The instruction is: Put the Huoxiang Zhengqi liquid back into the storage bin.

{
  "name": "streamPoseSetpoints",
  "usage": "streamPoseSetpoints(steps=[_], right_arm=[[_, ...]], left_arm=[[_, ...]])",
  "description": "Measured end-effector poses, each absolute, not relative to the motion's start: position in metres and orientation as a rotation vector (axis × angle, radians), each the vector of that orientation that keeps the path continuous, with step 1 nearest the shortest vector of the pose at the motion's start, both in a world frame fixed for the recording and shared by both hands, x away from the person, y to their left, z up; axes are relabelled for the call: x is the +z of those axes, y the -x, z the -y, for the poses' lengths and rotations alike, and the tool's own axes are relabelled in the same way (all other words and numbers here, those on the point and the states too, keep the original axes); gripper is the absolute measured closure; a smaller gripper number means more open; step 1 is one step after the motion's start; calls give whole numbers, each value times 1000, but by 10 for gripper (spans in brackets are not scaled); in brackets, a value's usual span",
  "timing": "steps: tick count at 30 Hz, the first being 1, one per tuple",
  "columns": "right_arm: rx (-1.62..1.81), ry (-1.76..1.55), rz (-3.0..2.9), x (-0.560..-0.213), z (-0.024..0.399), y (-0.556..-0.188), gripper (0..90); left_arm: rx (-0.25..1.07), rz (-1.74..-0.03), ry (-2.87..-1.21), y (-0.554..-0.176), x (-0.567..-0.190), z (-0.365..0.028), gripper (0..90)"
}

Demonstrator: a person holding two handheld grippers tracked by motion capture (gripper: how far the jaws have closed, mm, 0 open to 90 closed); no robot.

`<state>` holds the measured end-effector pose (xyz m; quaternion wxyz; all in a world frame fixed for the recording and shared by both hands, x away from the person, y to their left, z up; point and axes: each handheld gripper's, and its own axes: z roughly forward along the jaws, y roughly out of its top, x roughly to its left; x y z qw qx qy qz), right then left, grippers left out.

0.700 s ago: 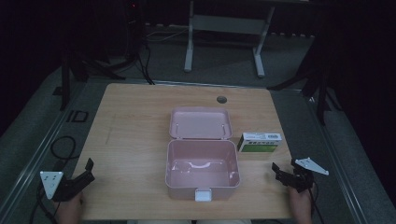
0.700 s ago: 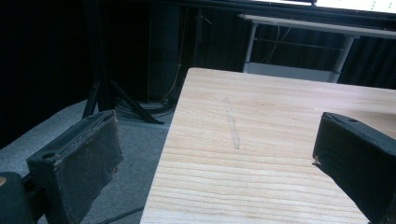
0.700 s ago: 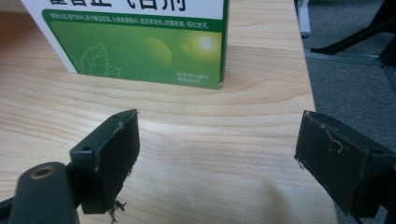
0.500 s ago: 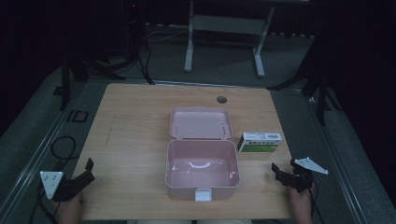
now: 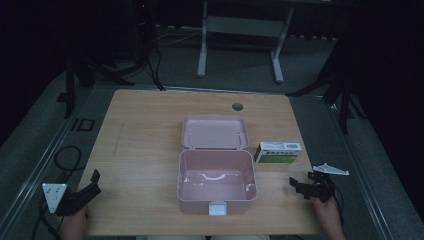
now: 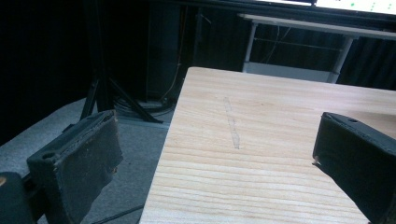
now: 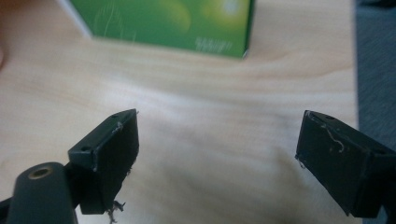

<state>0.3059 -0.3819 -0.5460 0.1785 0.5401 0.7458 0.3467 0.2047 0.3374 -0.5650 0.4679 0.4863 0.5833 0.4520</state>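
A pink plastic case (image 5: pixel 216 180) lies open at the middle of the wooden table (image 5: pixel 145 135), its lid (image 5: pixel 215 132) folded back flat and its inside bare. Just right of it sits a green and white carton (image 5: pixel 278 152), seen close as a green box (image 7: pixel 168 23) in the right gripper view. My right gripper (image 5: pixel 302 186) rests near the table's front right corner, a short way in front of the carton, open with nothing between its jaws (image 7: pixel 217 158). At the front left corner my left gripper (image 5: pixel 92 182) is open too, straddling the table's left edge (image 6: pixel 215 149).
A round cable hole (image 5: pixel 237 106) is set in the table's far edge. Black stands (image 5: pixel 75 75) and a grey metal frame (image 5: pixel 240 30) stand on the carpet behind. A loose cable (image 5: pixel 65 157) loops on the floor at the left.
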Motion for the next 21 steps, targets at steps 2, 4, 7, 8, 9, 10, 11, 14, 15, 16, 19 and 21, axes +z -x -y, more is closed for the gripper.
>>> streamPoseSetpoints(steps=[2,4,7,8,9,10,11,14,15,16,19,21], right_arm=[[908,-1492,-2238,-542,383,-308,127],[844,-1429,-2328,-538,383,-308,127],[731,-1331,-2482,-532,381,-309,128],[698,-1300,-2518,-531,380,-310,128],[652,-1265,-2564,-530,379,-310,128],[618,-1228,-2606,-529,377,-310,128],[594,-1195,-2643,-529,376,-310,130],[503,-1104,-2751,-528,372,-311,130],[472,-1075,-2783,-528,370,-311,130],[457,-1045,-2815,-528,369,-311,127],[368,-931,-2891,-527,363,-311,129],[314,-874,-2926,-526,359,-311,130]], left_arm=[[1107,-1431,-1193,-205,-565,-337,11],[1108,-1432,-1193,-205,-565,-337,12],[1108,-1432,-1194,-205,-565,-337,12],[1108,-1432,-1194,-205,-565,-337,12],[1108,-1432,-1194,-205,-565,-337,11],[1107,-1433,-1194,-205,-565,-337,12],[1107,-1433,-1194,-205,-565,-337,11],[1106,-1433,-1195,-205,-565,-337,11],[1106,-1433,-1195,-205,-565,-338,12],[1105,-1433,-1195,-205,-565,-338,11],[1105,-1433,-1193,-205,-565,-338,11],[1104,-1432,-1193,-205,-565,-338,12]])
